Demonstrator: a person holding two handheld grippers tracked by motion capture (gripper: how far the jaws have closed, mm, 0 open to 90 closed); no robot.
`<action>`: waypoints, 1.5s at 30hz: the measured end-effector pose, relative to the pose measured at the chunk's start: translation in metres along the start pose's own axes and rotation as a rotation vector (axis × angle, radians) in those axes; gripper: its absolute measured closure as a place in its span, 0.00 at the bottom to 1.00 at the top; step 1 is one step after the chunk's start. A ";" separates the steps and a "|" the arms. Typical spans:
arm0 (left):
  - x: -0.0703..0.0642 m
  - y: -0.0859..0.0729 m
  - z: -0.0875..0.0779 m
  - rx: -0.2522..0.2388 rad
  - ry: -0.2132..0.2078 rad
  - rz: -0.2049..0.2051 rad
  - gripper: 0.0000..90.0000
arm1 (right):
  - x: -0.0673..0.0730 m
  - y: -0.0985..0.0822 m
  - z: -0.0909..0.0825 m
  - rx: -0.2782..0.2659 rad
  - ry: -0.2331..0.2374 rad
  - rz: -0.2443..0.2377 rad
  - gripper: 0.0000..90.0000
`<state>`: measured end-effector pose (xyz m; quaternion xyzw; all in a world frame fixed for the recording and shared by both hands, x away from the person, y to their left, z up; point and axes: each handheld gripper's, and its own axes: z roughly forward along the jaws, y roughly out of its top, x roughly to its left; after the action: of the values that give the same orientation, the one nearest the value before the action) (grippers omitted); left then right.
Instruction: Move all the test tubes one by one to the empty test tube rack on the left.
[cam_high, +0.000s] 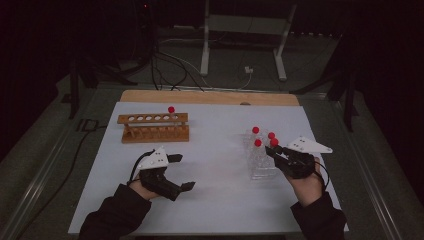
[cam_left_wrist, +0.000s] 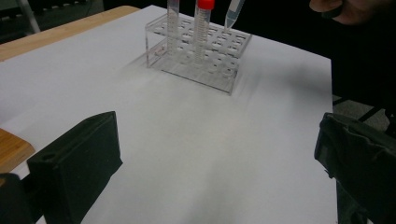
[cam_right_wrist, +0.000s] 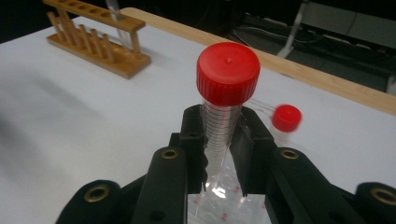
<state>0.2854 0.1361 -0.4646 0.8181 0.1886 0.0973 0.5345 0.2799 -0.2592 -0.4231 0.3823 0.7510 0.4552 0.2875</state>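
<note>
Where the high view looks down on the white sheet (cam_high: 215, 165), the right gripper (cam_high: 273, 149) is clamped on a red-capped tube (cam_high: 274, 142) at the near right corner of the clear rack (cam_high: 260, 167). Three further red caps stand in that rack beside it. The left gripper (cam_high: 181, 172) rests near the front left of the sheet with its jaws spread wide and nothing between them. The wooden rack (cam_high: 154, 127) stands at the back left and carries one red-capped tube at its right end.

In the left gripper view, the two black jaws stand well apart at the bottom corners, with bare sheet between them. The clear rack (cam_left_wrist: 198, 51) lies ahead with two tubes upright in it. A third tube's pointed tip (cam_left_wrist: 232, 14) hangs tilted just above the rack's back right corner.

In the right gripper view, the jaws grip the tube (cam_right_wrist: 223, 126) on its graduated wall just below the red cap (cam_right_wrist: 228, 72). The tube stands upright above the clear rack (cam_right_wrist: 224, 207). Another red cap (cam_right_wrist: 286, 117) shows blurred just beyond it. The wooden rack (cam_right_wrist: 95, 42) lies well apart at the upper left.
</note>
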 end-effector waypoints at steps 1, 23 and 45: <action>0.000 0.000 0.000 -0.001 0.000 0.000 0.01 | 0.002 0.001 0.000 0.001 0.011 -0.002 0.84; -0.004 0.008 0.000 -0.005 -0.030 0.012 0.01 | 0.046 -0.008 0.029 0.068 0.174 -0.054 0.84; -0.015 0.042 0.014 0.013 -0.122 0.082 0.02 | 0.079 -0.013 0.041 0.108 0.288 -0.109 0.84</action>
<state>0.2857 0.1031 -0.4310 0.8330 0.1228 0.0678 0.5352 0.2644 -0.1780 -0.4586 0.2868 0.8273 0.4481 0.1803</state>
